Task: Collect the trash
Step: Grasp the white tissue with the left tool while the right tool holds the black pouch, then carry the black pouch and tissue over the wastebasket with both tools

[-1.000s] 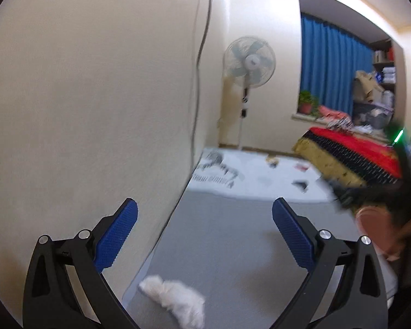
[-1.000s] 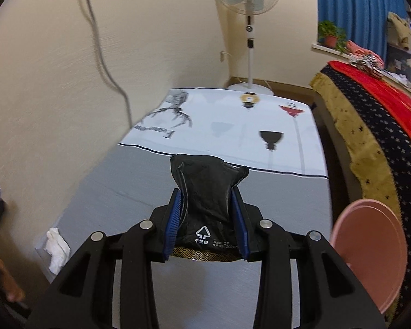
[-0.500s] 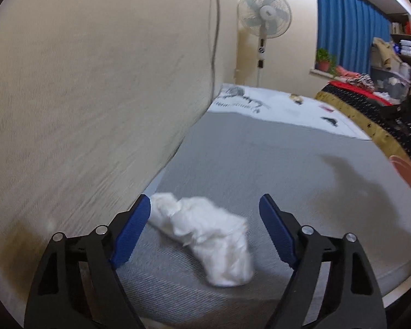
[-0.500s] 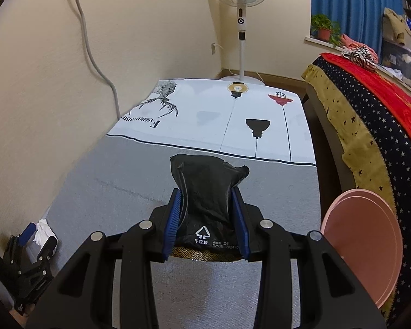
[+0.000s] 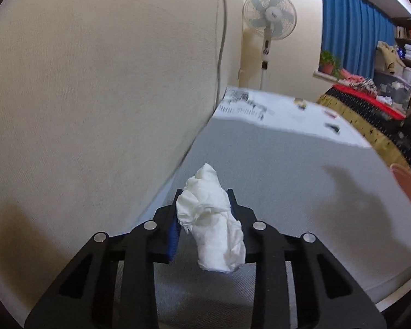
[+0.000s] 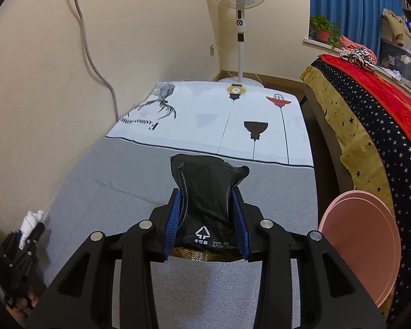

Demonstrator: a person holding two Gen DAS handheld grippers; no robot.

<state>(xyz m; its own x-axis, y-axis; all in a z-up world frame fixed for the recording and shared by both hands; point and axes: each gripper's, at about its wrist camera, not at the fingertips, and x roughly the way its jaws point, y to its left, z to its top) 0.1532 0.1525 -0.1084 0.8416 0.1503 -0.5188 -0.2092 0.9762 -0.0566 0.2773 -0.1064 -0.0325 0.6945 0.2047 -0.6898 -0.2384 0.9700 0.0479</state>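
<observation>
Soft paper caught, bag ready

Your left gripper (image 5: 204, 211) has just been closing and now its blue pads pinch the crumpled white tissue wad (image 5: 212, 224) at its middle, close beside the cream wall (image 5: 96, 96). It is light and soft, so grip gently. Your right gripper (image 6: 207, 219) clamps the gathered neck of the black plastic trash bag (image 6: 207, 189) between its pads.

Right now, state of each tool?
Left tool: just closed, pads pressing the crumpled white tissue.
Right tool: closed on the black trash bag.
</observation>
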